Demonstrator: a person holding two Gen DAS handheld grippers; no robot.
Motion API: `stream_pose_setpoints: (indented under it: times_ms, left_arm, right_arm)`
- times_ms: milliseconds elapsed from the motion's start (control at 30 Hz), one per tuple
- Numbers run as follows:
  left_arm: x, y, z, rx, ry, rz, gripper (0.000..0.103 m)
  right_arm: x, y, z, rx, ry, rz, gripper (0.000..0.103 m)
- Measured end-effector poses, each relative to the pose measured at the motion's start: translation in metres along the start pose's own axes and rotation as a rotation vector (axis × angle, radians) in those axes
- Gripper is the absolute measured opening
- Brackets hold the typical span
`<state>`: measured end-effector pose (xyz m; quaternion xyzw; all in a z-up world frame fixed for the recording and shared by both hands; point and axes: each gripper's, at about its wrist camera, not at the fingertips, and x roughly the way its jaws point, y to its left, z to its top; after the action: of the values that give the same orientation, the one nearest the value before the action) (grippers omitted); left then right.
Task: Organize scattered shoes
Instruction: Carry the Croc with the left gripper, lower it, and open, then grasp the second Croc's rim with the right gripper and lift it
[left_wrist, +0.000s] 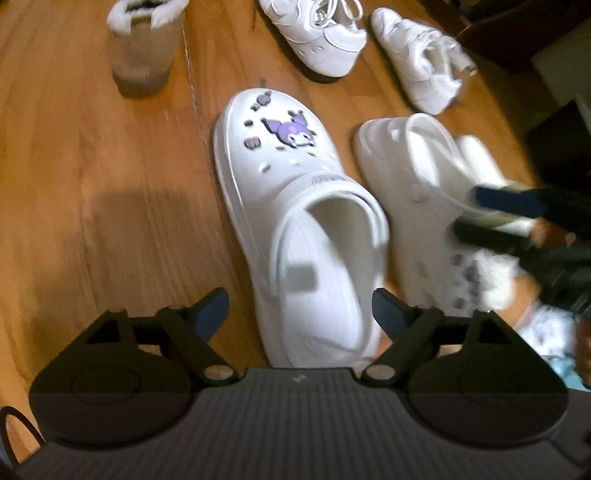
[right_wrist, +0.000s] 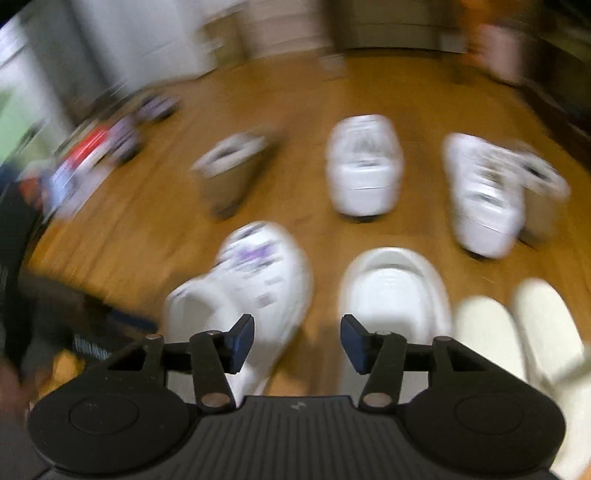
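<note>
Floor (left_wrist: 92, 177): carries every shoe.
Charm clog (left_wrist: 280, 206): mid-floor in the left wrist view, toe pointing away.
Second clog (left_wrist: 417, 173): just right of the charm clog, tipped on its side.
Boot (left_wrist: 144, 48): upright, beyond and left of the charm clog.
Two sneakers (left_wrist: 317, 33): side by side beyond the clogs, right of the boot.
Slippers (right_wrist: 517, 332): paired, right of the clogs in the right wrist view.

Warm indoor light; my right wrist feed is smeared, probably motion blur; left sharper, fisheye-bent edges, floor (left_wrist: 92, 192) shadow lower left.
</note>
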<state>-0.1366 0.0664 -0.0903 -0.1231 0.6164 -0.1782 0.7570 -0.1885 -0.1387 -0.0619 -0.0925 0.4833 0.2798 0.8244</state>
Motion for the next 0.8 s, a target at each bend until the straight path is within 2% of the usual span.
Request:
stream_pose_setpoints:
  times_ms: [67,133,233,300,333,433,567,667,800]
  left_arm:
    - [-0.004,0.003,-0.004,0.003,0.005,-0.001,0.089]
    - [-0.009,0.001,-0.010,0.038,-0.010,0.041,0.091]
    - [-0.012,-0.004,-0.017,0.087,-0.035,0.168,0.092]
    - [-0.014,-0.004,-0.020,0.082,-0.051,0.196,0.092]
    - [-0.015,-0.003,-0.022,0.076,-0.056,0.190,0.093]
    - [-0.018,0.005,-0.026,0.060,-0.063,0.168,0.093]
    - [-0.016,0.014,-0.029,0.057,-0.059,0.176,0.093]
    - [-0.013,0.020,-0.029,0.036,-0.043,0.160,0.093]
    - [-0.011,0.023,-0.028,0.032,-0.040,0.163,0.093]
  right_arm:
    - [0.000,0.014,0.010,-0.122,0.070,0.043,0.052]
    - [-0.003,0.026,0.019,-0.224,0.104,0.052,0.046]
    - [-0.003,0.040,0.029,-0.444,0.092,0.120,0.039]
    - [0.014,0.048,0.034,-0.537,0.138,0.071,0.031]
    - [0.023,0.051,0.036,-0.581,0.160,0.049,0.024]
    - [0.041,0.065,0.038,-0.702,0.177,0.025,0.019]
    - [0.052,0.077,0.037,-0.827,0.168,0.004,0.020]
    - [0.052,0.077,0.040,-0.841,0.180,-0.001,0.021]
    - [0.046,0.080,0.038,-0.868,0.165,0.033,0.026]
